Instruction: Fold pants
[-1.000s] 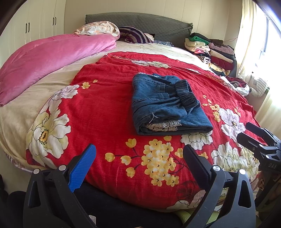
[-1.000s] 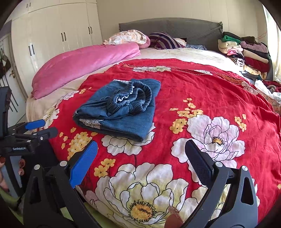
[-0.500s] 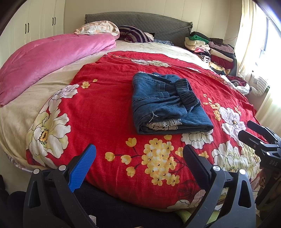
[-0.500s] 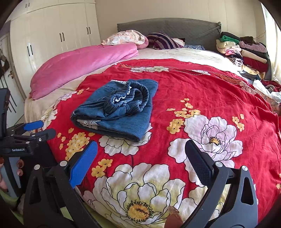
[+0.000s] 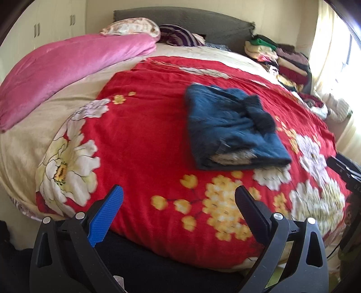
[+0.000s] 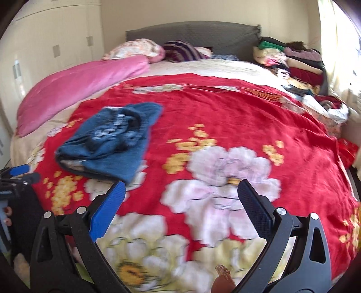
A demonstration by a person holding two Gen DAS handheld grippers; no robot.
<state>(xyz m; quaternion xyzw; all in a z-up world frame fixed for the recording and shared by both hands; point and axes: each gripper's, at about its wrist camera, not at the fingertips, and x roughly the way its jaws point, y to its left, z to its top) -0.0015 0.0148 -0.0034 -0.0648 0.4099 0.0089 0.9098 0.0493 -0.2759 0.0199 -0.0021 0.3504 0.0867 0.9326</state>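
The blue denim pants (image 5: 230, 128) lie folded in a compact bundle on the red floral blanket (image 5: 144, 126); they also show in the right wrist view (image 6: 112, 146), left of centre. My left gripper (image 5: 178, 200) is open and empty, back from the bed's near edge, well short of the pants. My right gripper (image 6: 180, 196) is open and empty over the blanket's big white flowers (image 6: 221, 180), to the right of the pants. Each gripper shows at the edge of the other's view. Both views are blurred.
A pink duvet (image 5: 58, 74) lies along the left side of the bed. Pillows (image 5: 133, 29) and a grey headboard (image 5: 191, 20) are at the far end. A stack of folded clothes (image 5: 282, 58) sits at the far right. White wardrobes (image 6: 45, 45) stand on the left.
Both cameras have swung: the right view turned to the right, so the pants shifted left in it. The pants have not moved on the blanket. Both grippers stay open.
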